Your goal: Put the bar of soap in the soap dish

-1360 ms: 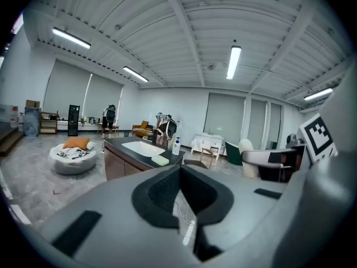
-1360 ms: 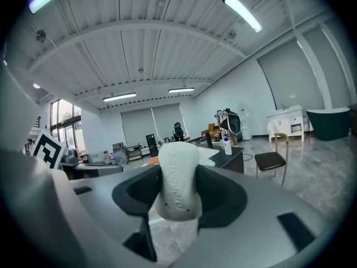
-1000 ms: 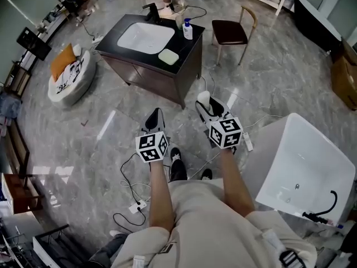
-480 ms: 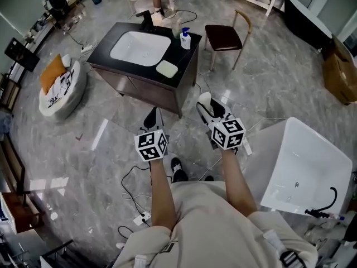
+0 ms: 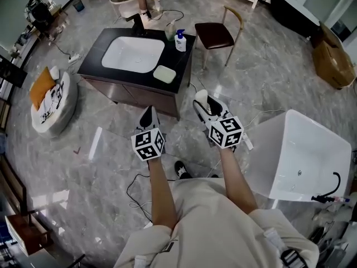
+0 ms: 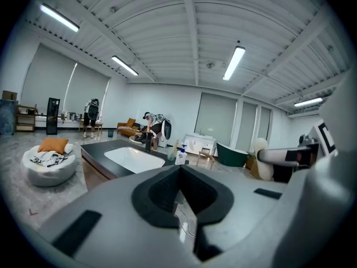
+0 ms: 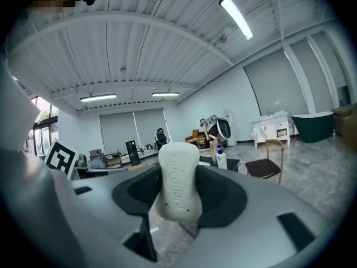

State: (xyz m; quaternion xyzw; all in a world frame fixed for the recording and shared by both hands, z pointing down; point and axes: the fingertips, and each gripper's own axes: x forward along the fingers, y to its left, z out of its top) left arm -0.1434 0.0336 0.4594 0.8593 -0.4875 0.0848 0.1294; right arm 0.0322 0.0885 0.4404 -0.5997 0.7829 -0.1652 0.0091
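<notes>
A white bar of soap (image 7: 178, 188) stands upright between the jaws of my right gripper (image 7: 179, 205), which is shut on it. In the head view the soap (image 5: 201, 96) sticks out of the right gripper (image 5: 203, 104) above the marble floor, right of the vanity's near corner. The pale green soap dish (image 5: 165, 73) lies on the black countertop (image 5: 96, 54), at its near right corner. My left gripper (image 5: 148, 116) is shut with nothing in it and hangs in front of the vanity, its jaws meeting at the tip (image 6: 179, 171).
A white sink basin (image 5: 133, 53) is set in the countertop, with a pump bottle (image 5: 180, 40) at its far right. A chair (image 5: 216, 33) stands to the right, a white bathtub (image 5: 301, 155) at near right, a round cushion (image 5: 49, 99) at left. Cables trail over the floor.
The vanity with the soap dish has drawn nearer in the head view. Both grippers keep their pose, the right one still holding the soap.
</notes>
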